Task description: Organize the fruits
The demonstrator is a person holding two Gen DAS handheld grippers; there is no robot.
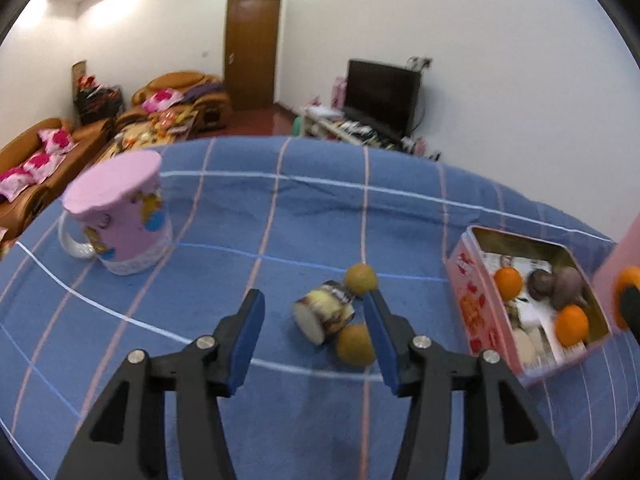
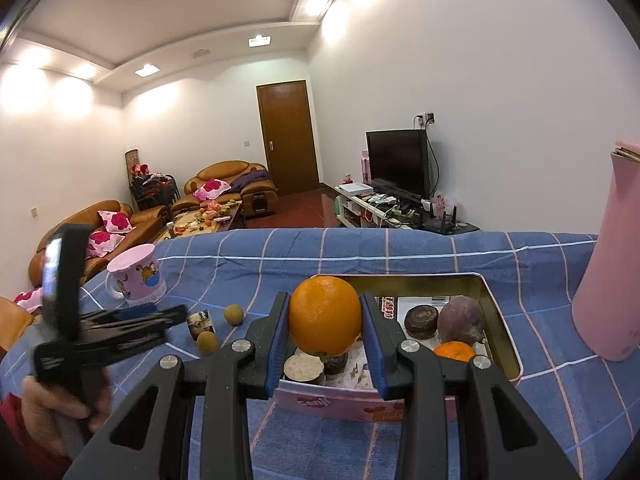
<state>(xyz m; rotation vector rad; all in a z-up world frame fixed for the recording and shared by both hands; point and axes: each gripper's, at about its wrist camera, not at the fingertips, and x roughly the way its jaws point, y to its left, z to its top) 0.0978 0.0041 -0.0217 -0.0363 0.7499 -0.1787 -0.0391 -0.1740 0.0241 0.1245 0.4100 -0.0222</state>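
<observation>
Left gripper point(image 1: 314, 308): black plastic arms with triangular cut-outs, silver round screws at the pivots, two fingers faced with blue pads point(image 1: 248, 340). Right gripper point(image 2: 325, 322): same build, black with silver screws and blue pads. Left gripper's body carried small white lettering, unreadable. Hand point(image 2: 60, 412) at its grip; red sleeve point(image 2: 16, 424) at the wrist.

A pink ceramic mug with a cartoon print and a white handle point(image 1: 120, 220) stood at the left on the blue checked cloth point(image 1: 304, 216). A tall pink flask point(image 2: 612, 268) filled the right edge, with orange leather sofas point(image 2: 228, 178) and a black TV point(image 2: 398, 162) further back.
</observation>
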